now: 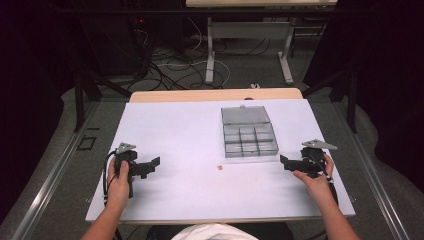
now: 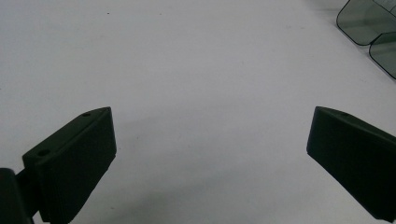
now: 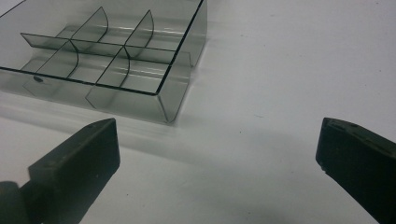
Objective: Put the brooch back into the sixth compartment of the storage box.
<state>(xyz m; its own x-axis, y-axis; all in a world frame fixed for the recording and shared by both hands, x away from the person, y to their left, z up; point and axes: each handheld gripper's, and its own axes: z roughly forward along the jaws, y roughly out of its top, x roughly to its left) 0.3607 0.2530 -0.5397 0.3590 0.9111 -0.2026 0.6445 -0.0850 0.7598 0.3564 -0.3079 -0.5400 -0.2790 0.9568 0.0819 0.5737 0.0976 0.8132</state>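
A clear grey compartment box (image 1: 249, 132) lies open on the white table (image 1: 190, 125), its lid folded back at the far side. Its near corner (image 3: 175, 88) appears in the right gripper view, and a rounded edge of it (image 2: 369, 28) in the left gripper view. A small orange-brown piece (image 1: 218, 167) lies on the table in front of the box. My left gripper (image 1: 156, 162) rests at the left, open, with nothing between its jaws (image 2: 210, 140). My right gripper (image 1: 283, 161) rests at the right beside the box, open and empty (image 3: 217, 144).
Beyond the table's wooden far edge (image 1: 215, 94) stand desk legs (image 1: 210, 50) and loose cables (image 1: 165, 70) on the floor. Dark curtains close both sides. Metal rails (image 1: 55, 170) run along the floor left and right of the table.
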